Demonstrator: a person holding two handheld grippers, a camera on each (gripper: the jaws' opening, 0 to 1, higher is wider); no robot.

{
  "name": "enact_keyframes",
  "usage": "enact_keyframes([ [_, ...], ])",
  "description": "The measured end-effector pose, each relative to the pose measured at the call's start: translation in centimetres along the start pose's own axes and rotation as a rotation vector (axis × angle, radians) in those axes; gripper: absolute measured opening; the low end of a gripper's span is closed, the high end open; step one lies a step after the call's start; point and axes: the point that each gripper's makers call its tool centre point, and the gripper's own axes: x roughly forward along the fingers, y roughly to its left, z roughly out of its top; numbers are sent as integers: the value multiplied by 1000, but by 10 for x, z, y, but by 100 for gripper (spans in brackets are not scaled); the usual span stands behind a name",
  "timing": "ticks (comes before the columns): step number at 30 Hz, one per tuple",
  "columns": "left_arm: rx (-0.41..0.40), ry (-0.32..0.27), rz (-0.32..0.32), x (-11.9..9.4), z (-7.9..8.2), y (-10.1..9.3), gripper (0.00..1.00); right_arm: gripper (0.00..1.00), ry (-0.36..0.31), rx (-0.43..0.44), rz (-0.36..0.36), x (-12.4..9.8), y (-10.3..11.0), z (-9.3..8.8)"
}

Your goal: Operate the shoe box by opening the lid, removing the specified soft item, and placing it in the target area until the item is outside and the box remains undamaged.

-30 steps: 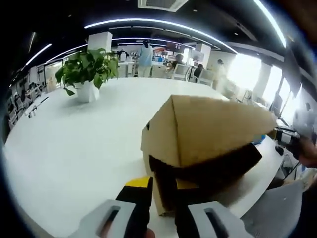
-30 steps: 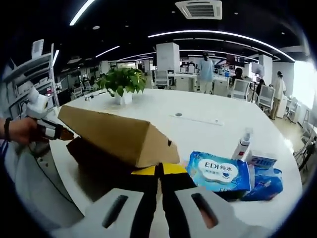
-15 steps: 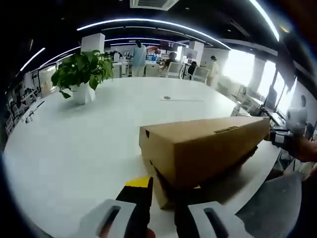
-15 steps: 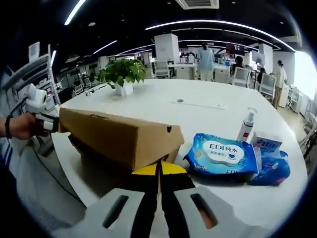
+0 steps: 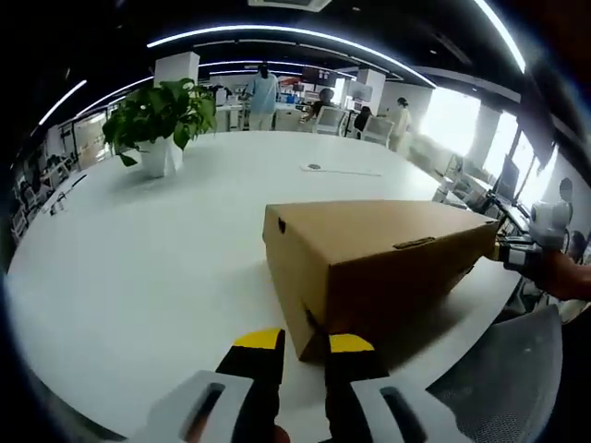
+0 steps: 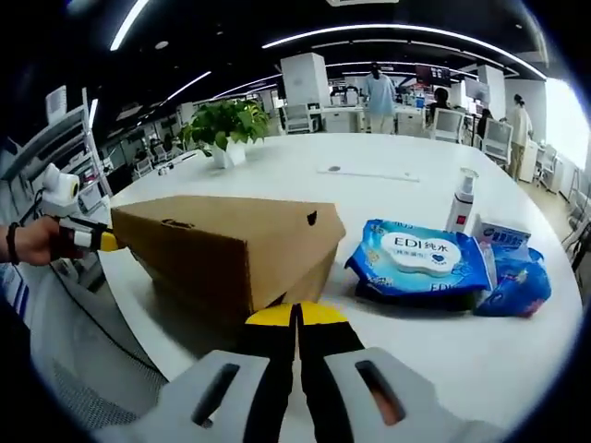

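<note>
In the left gripper view, the left gripper [image 5: 300, 355] holds its fingers slightly parted, gripping nothing, just before the closed cardboard shoe box [image 5: 379, 263] lying near the white surface's [image 5: 138, 268] front edge. In the right gripper view, the right gripper [image 6: 297, 325] has its fingers closed together, empty, near the box's end; a wet-wipes pack [image 6: 420, 263] lies beside it.

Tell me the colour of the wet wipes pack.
Blue with a white label, the wet wipes pack shows best in the right gripper view.

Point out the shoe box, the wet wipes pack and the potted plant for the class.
shoe box [image 5: 369, 254], left gripper view, its side wall.
wet wipes pack [image 6: 416, 261], right gripper view, the top label.
potted plant [image 5: 159, 111], left gripper view, the leaves.
</note>
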Motion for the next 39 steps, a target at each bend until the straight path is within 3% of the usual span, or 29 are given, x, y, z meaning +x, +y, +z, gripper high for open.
enact_keyframes([
  [8,22,19,7,0,-1,-2,16,0,26,-16,13,4,3,-8],
  [14,-10,3,11,-4,3,3,16,0,19,-4,16,4,4,-5],
  [18,-119,-9,41,-8,4,14,17,0,25,9,7,-1,-2,-1],
  [21,-196,-66,60,-14,15,24,19,6,-4,63,33,-4,-1,10],
  [25,-250,-120,7,-13,30,19,22,8,-19,104,39,-5,-2,16],
  [30,-258,-102,-33,0,31,9,24,14,-37,240,40,-5,-7,16],
  [33,-276,-104,-45,3,32,3,24,20,-48,263,47,-8,-6,16],
  [39,-267,-69,-58,10,26,-2,24,20,-30,265,98,-2,13,11],
])
